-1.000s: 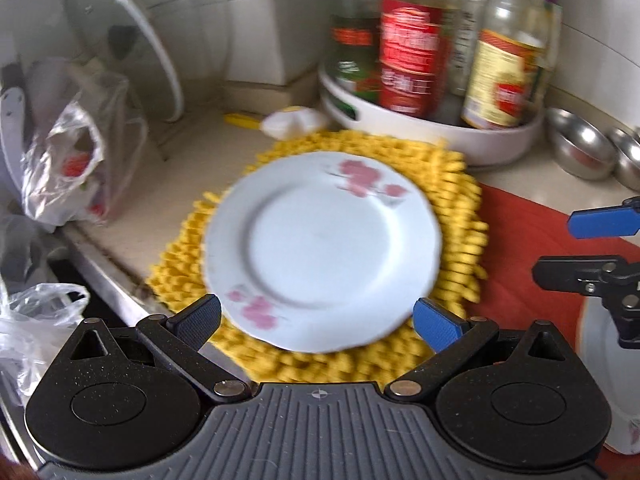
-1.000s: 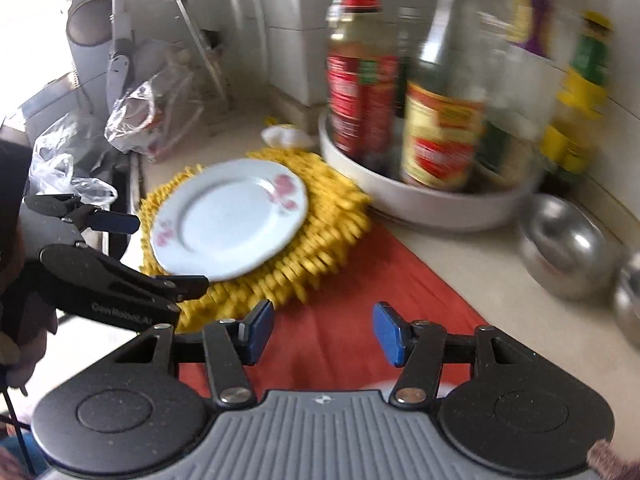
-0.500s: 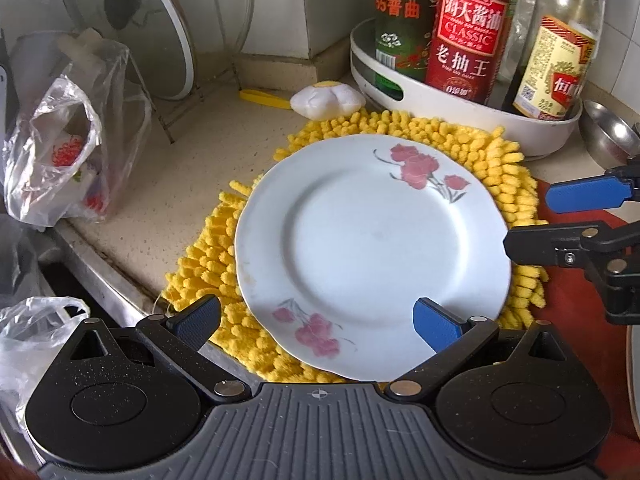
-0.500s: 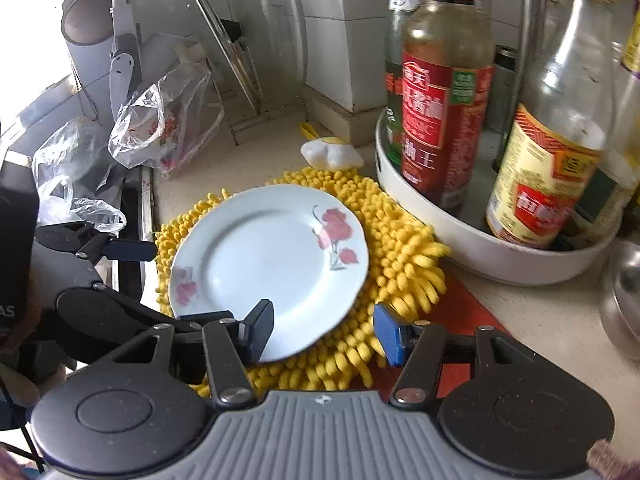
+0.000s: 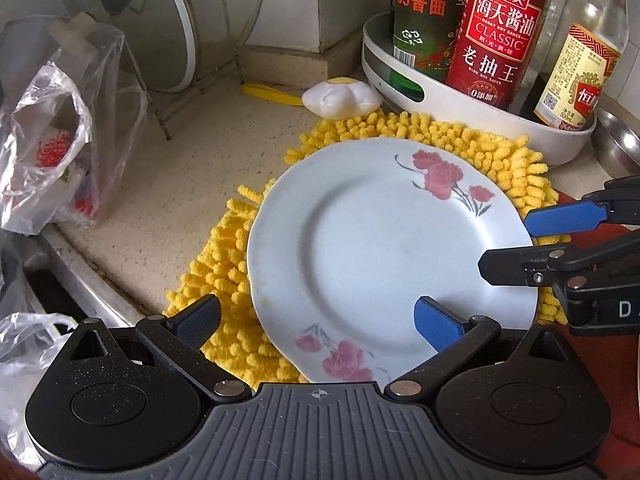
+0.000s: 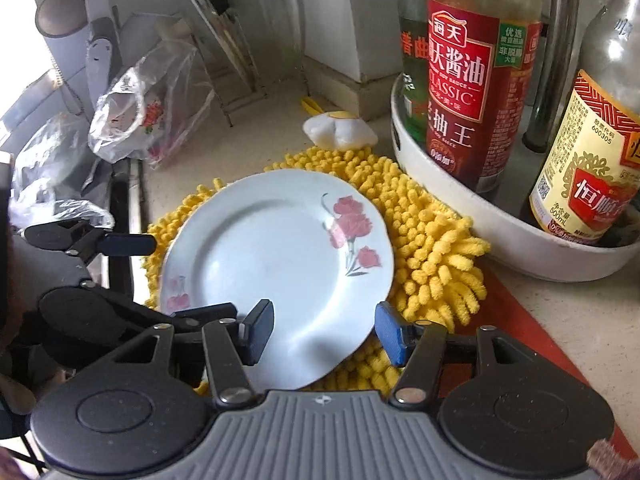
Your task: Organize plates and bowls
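now much closer to the white plate (image 5: pixel 384 256) lying on the yellow mat (image 6: pixel 436 236). left gripper (image 5: pixel 316 320) wide open, right gripper (image 6: pixel 324 330) open a bit more, both empty. ready to grab.

The plate (image 5: pixel 384 256) lies on the mat (image 5: pixel 224 280); the tray (image 5: pixel 472 116) of bottles (image 5: pixel 500 36) stands far right behind it.

I see a white plate (image 5: pixel 372 252) with pink roses on its rim, empty, lying flat on a yellow shaggy mat (image 5: pixel 496 152), on the worktop (image 5: pixel 192 168).
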A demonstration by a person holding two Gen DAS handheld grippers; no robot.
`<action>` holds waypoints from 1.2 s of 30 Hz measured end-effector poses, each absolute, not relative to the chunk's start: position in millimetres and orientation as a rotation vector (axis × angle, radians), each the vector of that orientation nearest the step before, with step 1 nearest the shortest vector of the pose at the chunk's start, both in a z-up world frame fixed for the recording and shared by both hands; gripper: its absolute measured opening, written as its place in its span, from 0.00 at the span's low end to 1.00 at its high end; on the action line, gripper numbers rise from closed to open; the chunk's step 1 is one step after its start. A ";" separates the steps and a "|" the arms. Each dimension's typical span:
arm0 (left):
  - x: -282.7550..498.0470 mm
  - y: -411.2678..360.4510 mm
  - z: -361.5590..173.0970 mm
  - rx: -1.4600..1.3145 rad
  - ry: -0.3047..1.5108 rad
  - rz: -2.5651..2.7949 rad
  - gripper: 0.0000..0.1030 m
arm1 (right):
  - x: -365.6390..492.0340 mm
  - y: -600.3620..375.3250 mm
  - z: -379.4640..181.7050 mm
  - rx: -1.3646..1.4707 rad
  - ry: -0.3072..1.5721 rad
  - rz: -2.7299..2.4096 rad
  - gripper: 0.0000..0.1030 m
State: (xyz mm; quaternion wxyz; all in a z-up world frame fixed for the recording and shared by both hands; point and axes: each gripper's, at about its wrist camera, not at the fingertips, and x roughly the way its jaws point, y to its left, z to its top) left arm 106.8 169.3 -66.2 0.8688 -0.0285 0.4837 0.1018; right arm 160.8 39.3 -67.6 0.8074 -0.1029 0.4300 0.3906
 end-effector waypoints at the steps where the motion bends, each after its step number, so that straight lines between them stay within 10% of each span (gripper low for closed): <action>1: 108.3 170.6 -66.6 -0.065 1.012 0.208 1.00 | 162.6 39.5 -67.7 -0.214 0.924 0.834 0.52; 36: 123.7 201.3 -81.3 -0.168 0.929 0.006 1.00 | 186.3 43.3 -84.9 -0.133 1.035 0.831 0.43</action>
